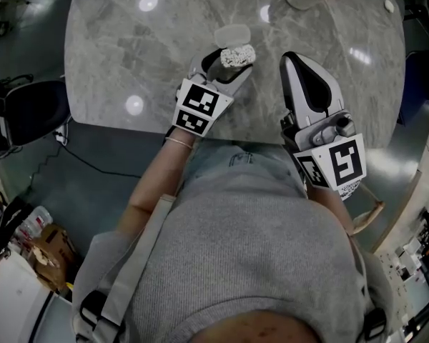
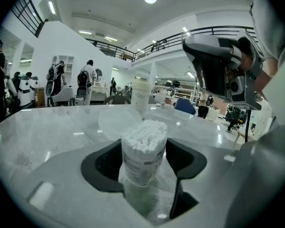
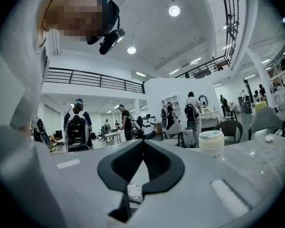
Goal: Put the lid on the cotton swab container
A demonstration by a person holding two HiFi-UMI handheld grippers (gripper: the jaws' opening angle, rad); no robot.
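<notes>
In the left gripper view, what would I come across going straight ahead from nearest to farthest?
cotton swab container, open-topped, between the jaws → clear lid lying flat just behind it → white cup → people standing far off in the hall
</notes>
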